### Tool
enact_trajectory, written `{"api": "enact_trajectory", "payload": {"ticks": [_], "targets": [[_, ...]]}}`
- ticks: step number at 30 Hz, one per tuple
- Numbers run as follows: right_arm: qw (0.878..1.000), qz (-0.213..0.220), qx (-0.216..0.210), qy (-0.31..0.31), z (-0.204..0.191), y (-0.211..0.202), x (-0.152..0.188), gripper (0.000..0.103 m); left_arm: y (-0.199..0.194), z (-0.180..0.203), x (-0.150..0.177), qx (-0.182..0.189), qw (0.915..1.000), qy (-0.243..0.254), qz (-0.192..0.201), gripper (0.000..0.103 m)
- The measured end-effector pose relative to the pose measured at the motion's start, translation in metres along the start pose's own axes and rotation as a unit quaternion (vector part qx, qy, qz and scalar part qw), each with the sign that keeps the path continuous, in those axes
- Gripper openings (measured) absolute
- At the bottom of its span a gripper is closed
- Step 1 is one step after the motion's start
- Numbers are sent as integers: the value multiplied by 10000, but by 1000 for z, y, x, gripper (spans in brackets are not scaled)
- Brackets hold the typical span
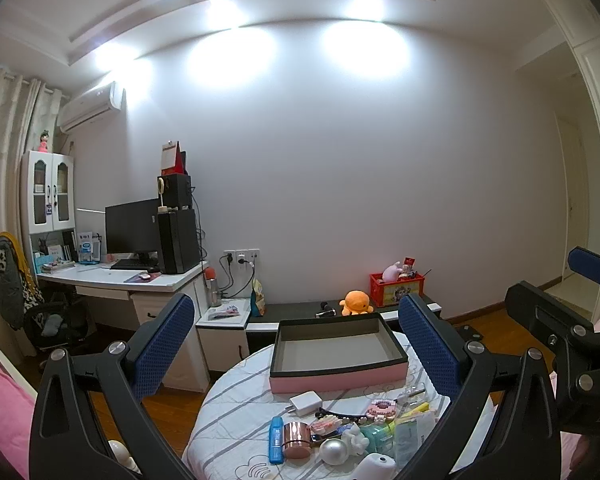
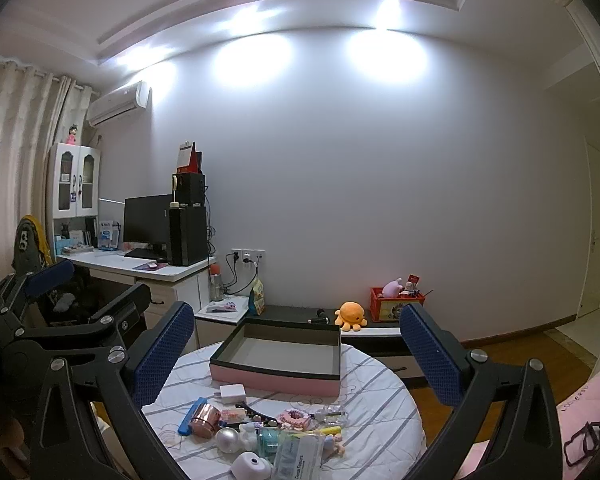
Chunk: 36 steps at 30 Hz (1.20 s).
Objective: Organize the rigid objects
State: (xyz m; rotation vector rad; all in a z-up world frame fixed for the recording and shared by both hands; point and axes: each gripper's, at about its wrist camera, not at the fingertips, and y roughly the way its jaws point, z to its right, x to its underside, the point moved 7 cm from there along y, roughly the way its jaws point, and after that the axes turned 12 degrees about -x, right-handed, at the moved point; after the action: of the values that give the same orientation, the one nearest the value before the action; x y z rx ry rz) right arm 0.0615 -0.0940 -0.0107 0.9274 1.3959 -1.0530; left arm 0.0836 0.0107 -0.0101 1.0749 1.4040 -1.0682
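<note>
Pink-sided box [image 1: 337, 376] sat empty on the bench [image 2: 384, 400]; both tongs, left [image 1: 296, 344] and right [image 2: 296, 348], hung spread and unladen, so sorting had not begun and a first pick from the clutter [image 2: 260, 428] was due.

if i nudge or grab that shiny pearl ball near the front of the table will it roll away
Probably. The glossy pearl-white ball looks fully round and sits on the striped tablecloth, so a nudge should roll it, though the white figurine pressed beside it may block one side. Its smooth sheen suggests it could slip between the pads, so pinch across its middle.

cup [image 1: 296, 439] — shiny, likely metal | tablecloth [image 1: 236, 404] — quilted cloth | box [image 1: 338, 376] — matt card
</note>
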Motion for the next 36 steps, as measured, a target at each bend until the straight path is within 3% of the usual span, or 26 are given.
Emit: {"api": "enact_trajectory", "payload": {"ticks": [14,22,27,31,36], "targets": [[10000,-52,9,10,0,2,2,103,4,0,5,10,10000,35,-10,103],[9995,-314,48,51,7,15,18,103,17,5,27,121,9993,218,-268,103],[9976,-680,-42,97,12,34,48,103,37,14,60,261,9966,386,-677,103],[9937,-1096,2,246,20,52,88,103,53,18,104,217,9926,576,-1049,103],[9812,-1833,183,574,40,80,159,103,71,31,176,343,9787,976,-1772,103]]}}
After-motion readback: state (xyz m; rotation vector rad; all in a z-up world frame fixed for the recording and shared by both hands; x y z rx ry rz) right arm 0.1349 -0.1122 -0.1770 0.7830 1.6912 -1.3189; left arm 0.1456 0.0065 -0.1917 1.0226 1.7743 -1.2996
